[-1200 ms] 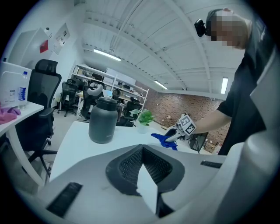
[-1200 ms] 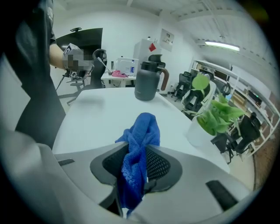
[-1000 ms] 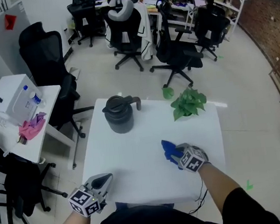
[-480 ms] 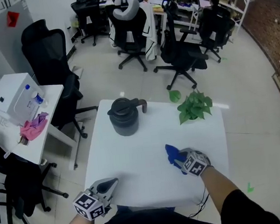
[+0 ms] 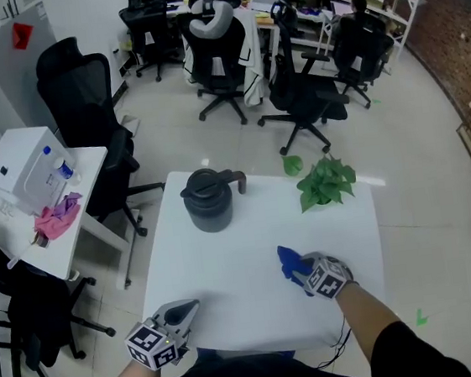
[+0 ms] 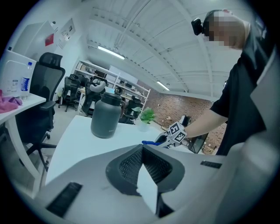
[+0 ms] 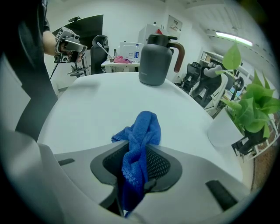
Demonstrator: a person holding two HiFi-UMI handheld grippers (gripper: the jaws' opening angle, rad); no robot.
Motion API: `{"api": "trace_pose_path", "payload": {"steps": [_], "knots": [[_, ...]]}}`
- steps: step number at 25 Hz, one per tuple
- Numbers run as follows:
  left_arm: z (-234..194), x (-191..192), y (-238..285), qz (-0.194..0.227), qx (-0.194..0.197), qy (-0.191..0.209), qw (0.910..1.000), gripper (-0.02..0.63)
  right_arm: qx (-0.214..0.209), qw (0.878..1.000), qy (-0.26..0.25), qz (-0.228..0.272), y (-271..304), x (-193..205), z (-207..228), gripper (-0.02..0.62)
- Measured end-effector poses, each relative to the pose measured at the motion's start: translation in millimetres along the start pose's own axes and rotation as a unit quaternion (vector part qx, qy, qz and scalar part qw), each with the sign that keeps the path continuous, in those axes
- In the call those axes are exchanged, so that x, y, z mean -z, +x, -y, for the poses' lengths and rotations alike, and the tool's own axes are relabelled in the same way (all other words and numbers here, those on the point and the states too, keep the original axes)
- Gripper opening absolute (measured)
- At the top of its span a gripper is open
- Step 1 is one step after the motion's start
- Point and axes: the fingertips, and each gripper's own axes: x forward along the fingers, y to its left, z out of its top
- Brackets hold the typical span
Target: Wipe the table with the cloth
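In the head view, your right gripper [image 5: 297, 268] rests on the table [image 5: 232, 302], right of the jug [image 5: 209, 199] and nearer you. In the left gripper view, your left gripper [image 6: 141, 148] is closed and empty. In the right gripper view, your jaws pinch the blue cloth [image 7: 141, 138], short of the jug.

white table [image 5: 231, 298], dark jug [image 5: 209, 200] far left, potted plant [image 5: 326, 183] far right, blue cloth [image 5: 289, 261] seemingly touching top
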Motion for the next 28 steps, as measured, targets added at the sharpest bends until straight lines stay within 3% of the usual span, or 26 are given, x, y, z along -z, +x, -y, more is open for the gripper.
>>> {"api": "trace_pose_path", "payload": {"steps": [28], "knots": [[-1.9, -1.5, -1.2, 0.001, -0.001, 0.000, 1.0000, -0.008, 0.002, 1.000, 0.016, -0.013, 0.5, -0.7, 0.3, 0.109]]}}
